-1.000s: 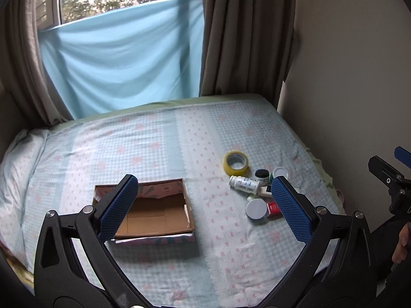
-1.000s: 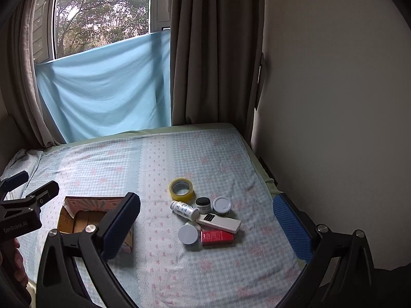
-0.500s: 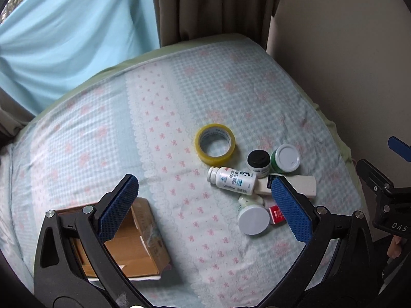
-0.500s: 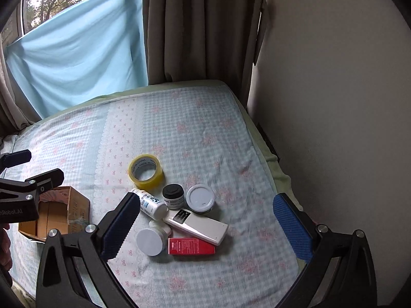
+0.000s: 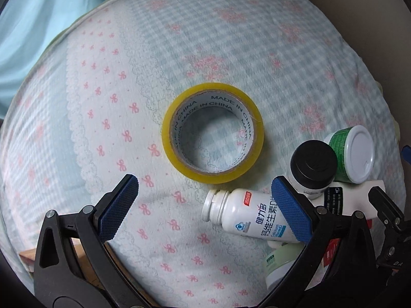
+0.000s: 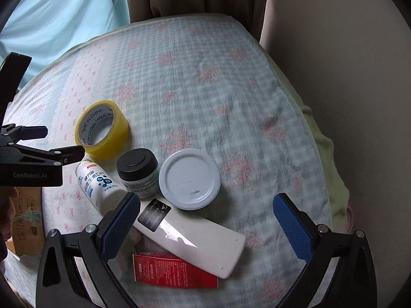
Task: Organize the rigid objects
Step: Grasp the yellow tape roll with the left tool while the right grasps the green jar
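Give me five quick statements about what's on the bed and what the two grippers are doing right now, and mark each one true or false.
1. The yellow tape roll lies flat on the bedsheet, hole facing up. True.
2. The left gripper is clamped on the tape roll. False: its jaws are wide open and hold nothing.
3. The white supplement bottle lies on its side. True.
4. The red box sits on top of the white remote. False: the remote's end overlaps the box.
5. The right gripper is shut. False: it is open, above the cluster of the remote, the black-lidded jar and the white-lidded jar.
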A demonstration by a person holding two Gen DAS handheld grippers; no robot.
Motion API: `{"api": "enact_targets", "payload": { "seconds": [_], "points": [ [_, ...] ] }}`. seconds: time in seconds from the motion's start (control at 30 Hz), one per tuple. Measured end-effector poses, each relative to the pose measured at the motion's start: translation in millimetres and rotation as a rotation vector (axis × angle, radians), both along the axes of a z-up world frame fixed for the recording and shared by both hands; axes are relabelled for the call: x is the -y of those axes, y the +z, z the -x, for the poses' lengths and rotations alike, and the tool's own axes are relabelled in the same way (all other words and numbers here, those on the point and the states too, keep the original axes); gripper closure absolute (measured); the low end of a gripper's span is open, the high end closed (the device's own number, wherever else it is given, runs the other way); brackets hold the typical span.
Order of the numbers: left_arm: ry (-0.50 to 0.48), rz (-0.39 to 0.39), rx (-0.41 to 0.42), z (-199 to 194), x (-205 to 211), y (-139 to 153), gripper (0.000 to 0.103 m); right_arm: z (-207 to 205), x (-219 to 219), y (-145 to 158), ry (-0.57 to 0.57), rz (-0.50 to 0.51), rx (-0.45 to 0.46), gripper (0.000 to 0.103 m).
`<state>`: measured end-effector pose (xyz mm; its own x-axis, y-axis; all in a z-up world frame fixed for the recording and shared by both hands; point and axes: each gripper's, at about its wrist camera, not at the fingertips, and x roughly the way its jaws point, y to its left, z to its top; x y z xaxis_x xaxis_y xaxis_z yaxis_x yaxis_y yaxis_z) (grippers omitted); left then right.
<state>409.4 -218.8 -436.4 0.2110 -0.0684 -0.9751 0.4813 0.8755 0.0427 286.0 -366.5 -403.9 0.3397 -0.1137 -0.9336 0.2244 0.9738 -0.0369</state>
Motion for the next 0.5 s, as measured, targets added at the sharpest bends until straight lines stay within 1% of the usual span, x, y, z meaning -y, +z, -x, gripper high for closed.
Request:
{"api": "enact_targets", "payload": {
  "seconds": [0.1,0.23,0.33,0.4,0.47,0.5],
  "points": [
    [-0.006,-0.003,-0.015,-8.5,1.9,-19.0,0.000,-9.1,-0.8,-22.7,0.013,0.012,-0.023,0.000],
    [-0.025,-0.012,-0.027,-19.2,7.4,-37.2,0.000,-20.5,1.6,-40.6,0.025,0.022,-0.052,0.001],
    [-0.049,-0.016,-0.023,-26.2,13.4,-46.1,0.000,-29.3,0.8,-51.2,0.049,0.036,-0.077,0.004],
    [-0.068,-0.025,-0.014,-31.8,17.4,-50.8,0.000,-34.8,-1.6,-56.5,0.073,0.042,-0.092,0.010],
    [-0.077,-0.013,-0.013,-37.5,19.7,-53.4,0.000,-39.8,-4.9,-60.9,0.099,0.055,-0.099,0.014],
    [-0.074,-0.006,-0.017,-40.6,19.4,-54.0,0.000,-41.2,-6.4,-62.2,0.109,0.065,-0.100,0.014]
  ]
}}
